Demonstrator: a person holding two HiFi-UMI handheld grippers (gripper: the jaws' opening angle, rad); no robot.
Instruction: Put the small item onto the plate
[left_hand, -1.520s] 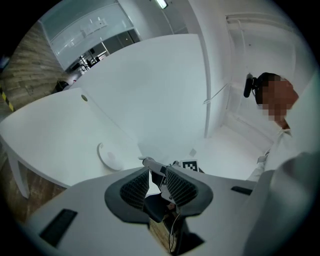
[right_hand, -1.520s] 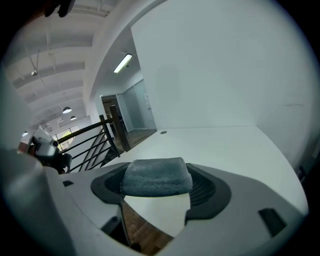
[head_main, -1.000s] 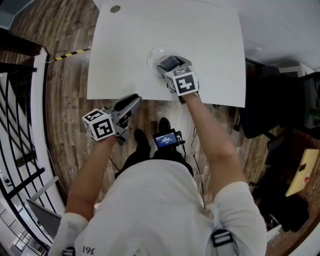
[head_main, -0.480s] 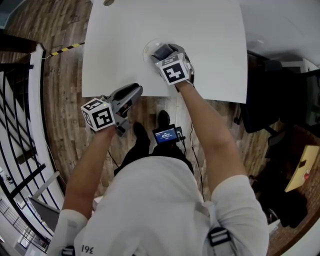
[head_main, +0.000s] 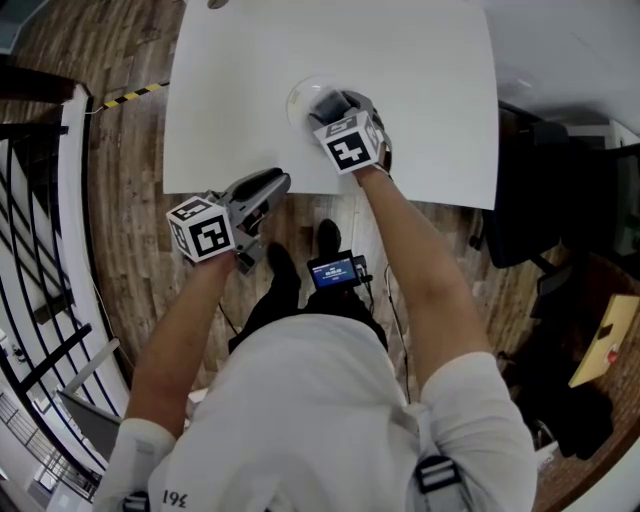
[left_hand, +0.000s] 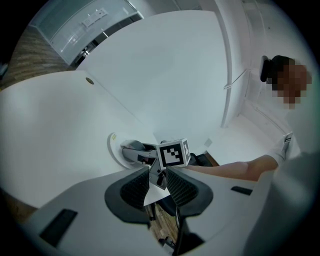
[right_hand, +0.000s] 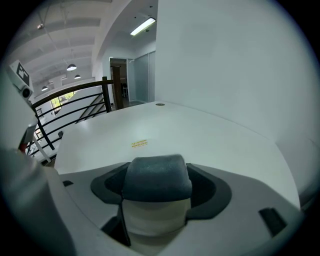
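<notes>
A white table (head_main: 420, 90) fills the upper half of the head view, its near edge running across the centre of the frame above a wooden floor (head_main: 130, 230), with a black railing (head_main: 40, 330) down the left side. A person in a white shirt (head_main: 320, 420), seen from above at the bottom of the frame, reaches both bare arms up toward the table, a two-jaw tool in each hand. The right gripper (head_main: 328, 102), upper centre, is tilted down over a white plate (head_main: 295, 98) that lies near the table's front edge – the tool covers most of the plate, and only the left rim shows. Its jaws are closed on the small item (right_hand: 157, 177), a piece with a dark grey top and a white lower part that fills the gap between the pads in the right gripper view; the item is over the plate, and whether it touches the plate cannot be told. The left gripper (head_main: 272, 184), left of centre, hangs just off the table's near edge (its jaws stand a little apart, with nothing between them). Below the table edge, at centre frame, sits a small device with a lit blue screen (head_main: 332, 272).
</notes>
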